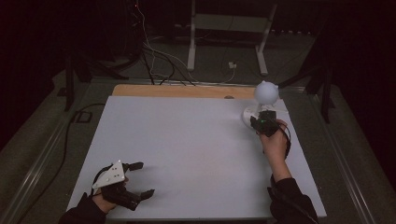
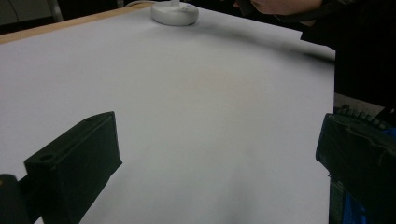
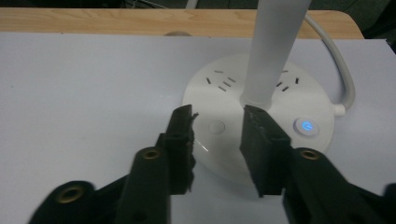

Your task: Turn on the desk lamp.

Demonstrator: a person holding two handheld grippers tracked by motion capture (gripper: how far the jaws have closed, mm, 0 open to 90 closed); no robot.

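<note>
Lamp [image 1: 265, 93] stands at the far right of the white table [image 1: 187, 149], its round base [image 3: 261, 121] carrying sockets, a plain button [image 3: 217, 126] and a lit blue button [image 3: 306, 126]. Right gripper [image 3: 218, 122] hovers over the base with jaws partly open and empty, the plain button between the tips, the stem [image 3: 273, 51] just beyond the right-hand jaw. Pressing that button looks like the step: bring one tip straight down on it, keeping off the stem. Left gripper [image 1: 140, 179] rests wide open and empty near the table's front left.
</note>
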